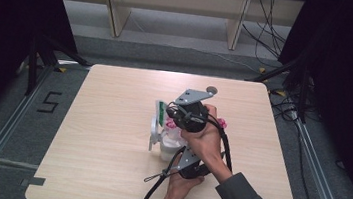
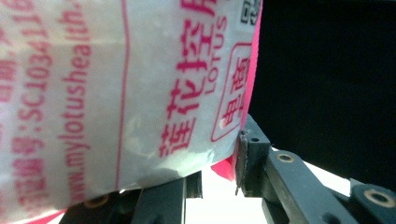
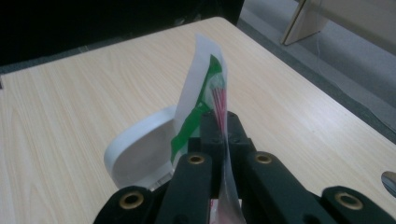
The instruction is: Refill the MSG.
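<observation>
Pale wooden table (image 1: pixel 106 172) bearing a white cup (image 1: pixel 168 149) mid-table, where the left gripper (image 1: pixel 178 152) and right gripper (image 3: pixel 223 133) each pinch a pink-printed sachet (image 2: pixel 116 93), hands blocking the cup.

A light wooden table (image 1: pixel 106 121) is occupying the centre of the high view. A white container (image 1: pixel 168 149) is sitting on it at centre frame, and a small grey disc (image 1: pixel 211 90) is lying above it near the far edge.
</observation>
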